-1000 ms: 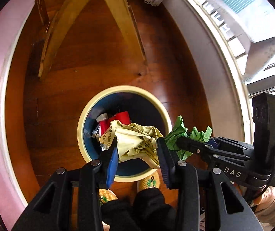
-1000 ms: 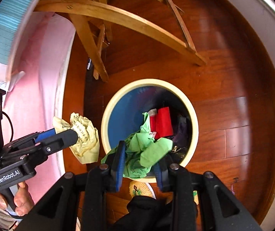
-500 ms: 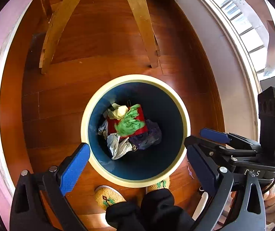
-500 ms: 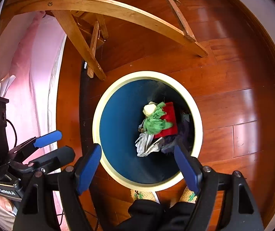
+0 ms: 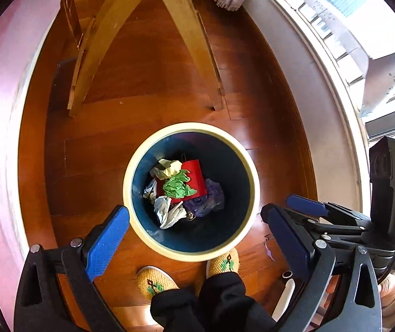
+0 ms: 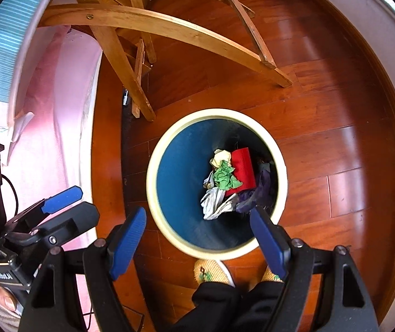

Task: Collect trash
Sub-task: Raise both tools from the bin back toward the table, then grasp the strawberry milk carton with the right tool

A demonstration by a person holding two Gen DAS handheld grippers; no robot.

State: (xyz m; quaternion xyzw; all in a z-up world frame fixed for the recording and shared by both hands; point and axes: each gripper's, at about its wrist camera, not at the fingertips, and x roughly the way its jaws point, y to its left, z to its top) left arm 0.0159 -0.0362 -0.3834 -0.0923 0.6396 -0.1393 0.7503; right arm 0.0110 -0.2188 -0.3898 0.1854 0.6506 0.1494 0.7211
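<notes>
A round bin with a cream rim and dark blue inside stands on the wood floor, also in the right wrist view. Inside lie a crumpled green paper, a pale yellow paper, a red box, white and purple wrappers. My left gripper is open and empty above the bin's near edge. My right gripper is open and empty above the bin; it shows from the side in the left wrist view.
Wooden chair legs stand on the floor beyond the bin. A pink cloth hangs at the left, a white sill runs at the right. The person's yellow slippers stand just before the bin.
Both grippers opened and let go: the yellow paper and the green paper dropped into the bin. Both grippers have since risen a little higher above it.
</notes>
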